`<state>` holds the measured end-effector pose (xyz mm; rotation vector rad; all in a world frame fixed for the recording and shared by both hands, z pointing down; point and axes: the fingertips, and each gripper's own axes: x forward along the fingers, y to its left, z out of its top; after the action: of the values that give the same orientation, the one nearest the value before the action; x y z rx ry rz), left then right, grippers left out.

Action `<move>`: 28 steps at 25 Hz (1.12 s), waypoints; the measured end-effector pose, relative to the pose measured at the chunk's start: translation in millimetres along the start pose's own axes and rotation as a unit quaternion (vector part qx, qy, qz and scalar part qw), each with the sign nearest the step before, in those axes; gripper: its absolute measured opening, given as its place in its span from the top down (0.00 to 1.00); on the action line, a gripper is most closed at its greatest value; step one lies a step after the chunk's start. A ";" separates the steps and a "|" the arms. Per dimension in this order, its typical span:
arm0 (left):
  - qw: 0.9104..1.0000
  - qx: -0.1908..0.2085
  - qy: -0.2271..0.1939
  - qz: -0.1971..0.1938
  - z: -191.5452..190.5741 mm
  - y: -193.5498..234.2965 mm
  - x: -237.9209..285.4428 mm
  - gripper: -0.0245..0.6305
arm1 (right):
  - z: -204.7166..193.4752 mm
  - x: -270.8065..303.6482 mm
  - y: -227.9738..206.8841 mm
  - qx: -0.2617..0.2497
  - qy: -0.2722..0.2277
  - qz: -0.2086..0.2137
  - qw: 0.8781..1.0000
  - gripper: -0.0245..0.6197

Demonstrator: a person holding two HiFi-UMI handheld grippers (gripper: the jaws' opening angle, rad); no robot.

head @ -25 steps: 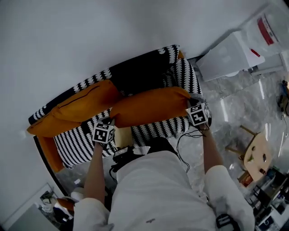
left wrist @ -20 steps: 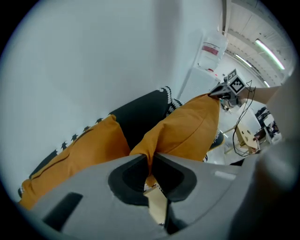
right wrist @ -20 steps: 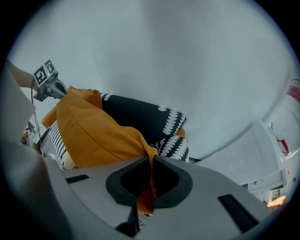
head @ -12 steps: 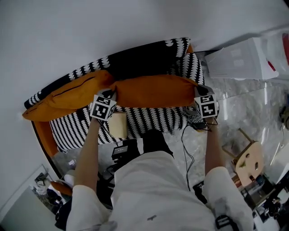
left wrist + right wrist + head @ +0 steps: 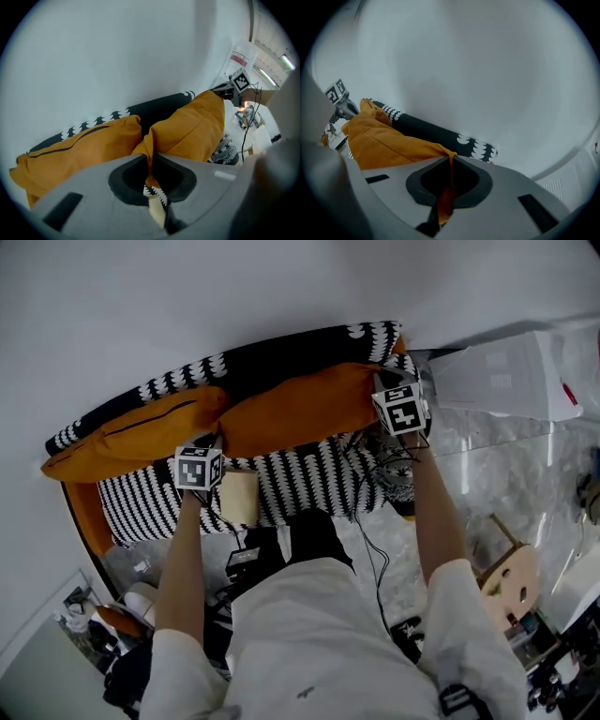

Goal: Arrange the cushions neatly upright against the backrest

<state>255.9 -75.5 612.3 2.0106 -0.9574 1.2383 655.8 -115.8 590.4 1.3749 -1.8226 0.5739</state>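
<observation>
The orange cushion (image 5: 300,409) hung stretched between my two grippers, over the sofa seat (image 5: 300,486) and just in front of the backrest (image 5: 281,357). I could not tell whether its lower edge rested on the seat. My left gripper (image 5: 216,444) was clenched on the cushion's left corner, with a fold of orange cloth pinched between the pads. My right gripper (image 5: 382,390) was clamped the same way on the opposite corner. The second cushion (image 5: 131,432) lay to the left along the backrest, its near end touching the one I held.

I judged this to be the placing step, with the cushion brought to its spot but not yet set down. The next move called for standing it on its long edge and tipping the top back until it leaned on the backrest. Only then should both corners be let go together, since freeing one side early would likely let it slump. The second cushion looked slouched and probably wanted straightening afterwards.

I could read no writing. The marker cubes (image 5: 401,411) carried only black-and-white squares. A pale package (image 5: 244,50) beyond the sofa bore a red-banded label (image 5: 240,60), its print too small to make out.
</observation>
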 end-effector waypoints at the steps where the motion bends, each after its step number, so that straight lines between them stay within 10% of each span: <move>1: 1.000 -0.017 0.002 0.004 -1.4 0.0 2.6 0.92 | 6.0 6.5 -3.8 -0.009 0.001 0.002 1.000 0.94; 5: 0.999 -0.030 0.042 0.004 -14.2 -17.4 28.8 0.92 | 0.8 24.6 -20.2 -0.021 0.022 0.017 0.999 0.94; 15: 0.994 0.110 0.002 -0.026 74.5 -74.6 81.2 0.93 | -73.5 3.3 -77.3 0.127 0.048 -0.015 0.991 0.94; 21: 0.998 -0.012 -0.052 0.023 93.6 13.3 64.0 0.92 | -38.0 29.5 -67.2 0.148 0.047 -0.049 0.987 0.94; 28: 0.998 0.015 -0.060 -0.025 83.7 13.8 42.4 0.87 | -21.9 42.8 -59.4 0.124 0.028 -0.037 0.991 0.94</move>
<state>298.9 -159.8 619.1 2.1399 -0.9448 1.1212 713.3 -144.1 632.0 1.5661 -1.6899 0.8121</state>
